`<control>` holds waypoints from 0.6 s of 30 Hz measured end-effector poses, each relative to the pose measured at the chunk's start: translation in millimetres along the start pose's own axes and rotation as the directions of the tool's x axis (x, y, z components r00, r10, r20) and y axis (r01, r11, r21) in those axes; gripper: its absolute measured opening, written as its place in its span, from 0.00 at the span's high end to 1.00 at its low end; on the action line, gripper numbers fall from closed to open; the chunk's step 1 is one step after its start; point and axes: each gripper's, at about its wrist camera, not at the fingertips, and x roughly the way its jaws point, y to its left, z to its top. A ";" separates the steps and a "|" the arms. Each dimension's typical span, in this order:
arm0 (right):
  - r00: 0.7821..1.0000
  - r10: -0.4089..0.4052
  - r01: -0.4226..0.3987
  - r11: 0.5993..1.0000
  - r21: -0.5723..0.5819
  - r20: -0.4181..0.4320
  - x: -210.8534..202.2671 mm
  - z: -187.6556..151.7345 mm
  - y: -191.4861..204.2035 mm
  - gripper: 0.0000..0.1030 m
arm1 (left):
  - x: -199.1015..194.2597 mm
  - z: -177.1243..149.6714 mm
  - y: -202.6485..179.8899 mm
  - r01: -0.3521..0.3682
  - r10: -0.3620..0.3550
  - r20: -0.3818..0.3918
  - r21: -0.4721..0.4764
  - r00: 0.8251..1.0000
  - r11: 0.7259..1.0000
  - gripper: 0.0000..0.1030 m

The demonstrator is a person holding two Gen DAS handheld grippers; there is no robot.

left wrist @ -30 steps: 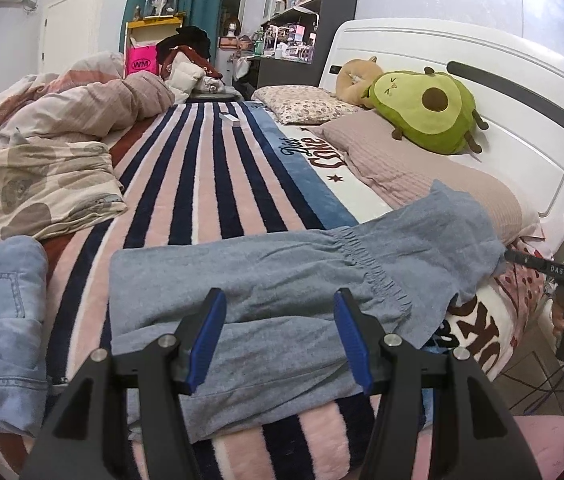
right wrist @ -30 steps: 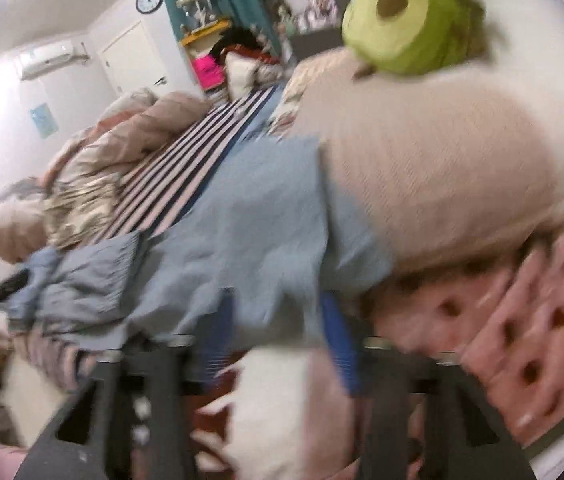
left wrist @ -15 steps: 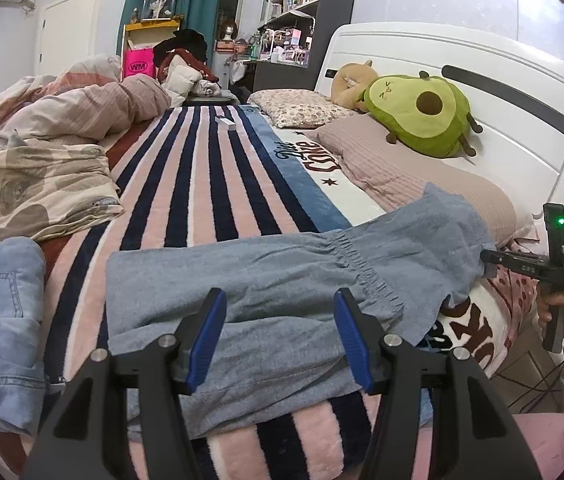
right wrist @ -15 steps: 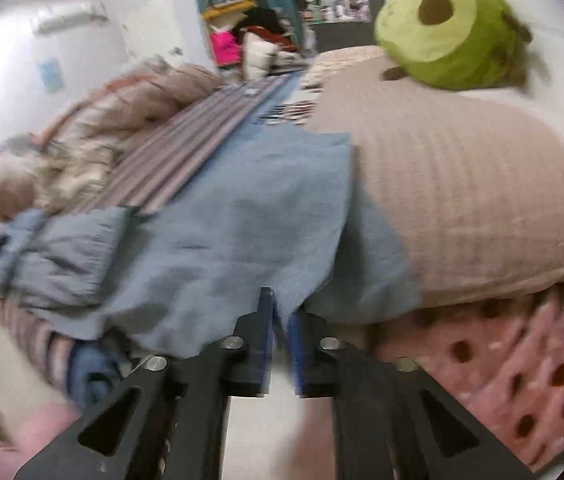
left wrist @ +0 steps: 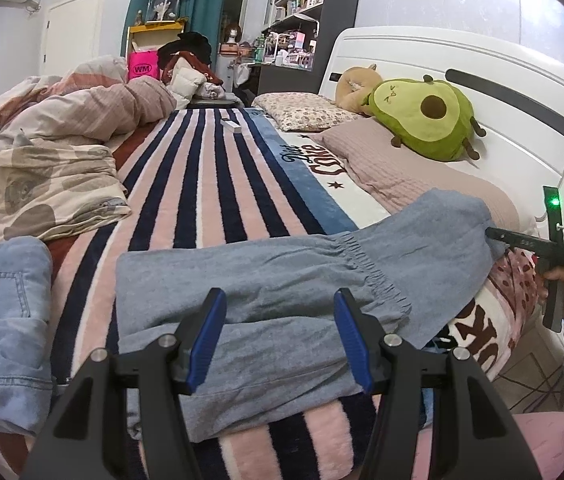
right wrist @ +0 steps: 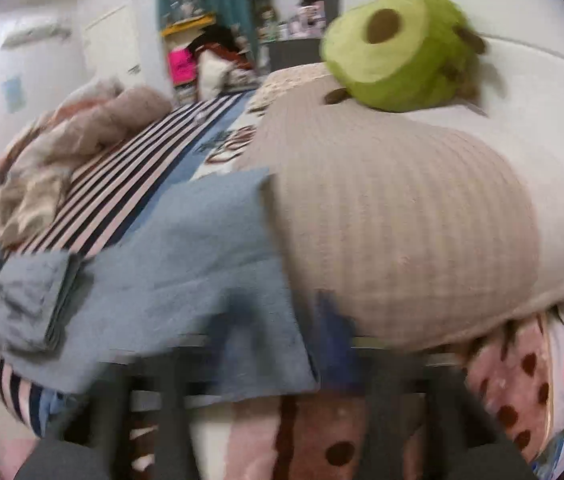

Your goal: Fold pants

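Navy, pink and white striped plush blanket (left wrist: 210, 208) covers the bed, with a white headboard (left wrist: 482, 80) at two o'clock and a green avocado plush toy (left wrist: 422, 120) on a beige ribbed pillow (left wrist: 402, 172). Soft grey-blue pants with an elastic waistband (left wrist: 266, 280) lie across the blanket's near edge. Left gripper (left wrist: 280, 332) hovers above them, jaws wide apart and holding nothing. Right gripper (left wrist: 496, 236) touches the pants' end at three o'clock; its own view is blurred, so its opening cannot be told.
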 end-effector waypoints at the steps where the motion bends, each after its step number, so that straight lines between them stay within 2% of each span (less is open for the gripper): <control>1: 1.000 -0.018 0.018 1.000 0.006 0.001 1.0 0.0 -4.9 0.37 | 0.6 -0.3 1.6 -0.002 0.002 -0.002 -0.005 1.000 1.000 0.50; 3: 0.999 0.012 -0.012 1.000 0.009 -0.042 7.5 -1.7 -7.5 0.39 | 1.0 -0.5 4.1 -0.001 0.001 -0.004 -0.012 1.000 1.000 0.50; 5: 0.994 0.083 -0.083 0.997 0.011 -0.077 10.6 -7.6 -4.1 0.45 | 0.6 -1.0 6.1 0.002 -0.002 -0.002 -0.018 1.000 1.000 0.50; 6: 0.989 0.121 -0.121 0.993 -0.001 -0.089 10.4 -10.0 0.2 0.53 | 0.3 -1.1 6.6 0.004 -0.004 0.000 -0.021 1.000 1.000 0.50; 7: 0.983 0.153 -0.155 0.988 -0.012 -0.105 11.2 -12.2 6.1 0.71 | 0.4 -1.0 6.9 0.008 -0.008 0.003 -0.025 1.000 1.000 0.50; 8: 0.978 0.171 -0.173 0.985 -0.014 -0.118 12.6 -14.0 10.7 0.85 | 0.3 -1.2 7.1 0.011 -0.011 0.005 -0.028 1.000 1.000 0.50; 9: 0.973 0.192 -0.195 0.981 -0.009 -0.131 14.2 -14.4 14.2 0.93 | 0.2 -1.3 7.5 0.016 -0.015 0.007 -0.031 1.000 0.999 0.50; 12: 0.969 0.207 -0.212 0.977 -0.020 -0.136 10.7 -10.2 29.4 0.94 | -2.8 -1.6 13.5 0.025 -0.024 0.023 -0.043 0.999 0.999 0.50; 18: 0.942 0.323 -0.329 0.943 -0.058 -0.090 -19.9 21.2 87.6 0.94 | -19.8 -2.4 43.3 0.001 0.006 0.080 -0.091 0.997 0.996 0.50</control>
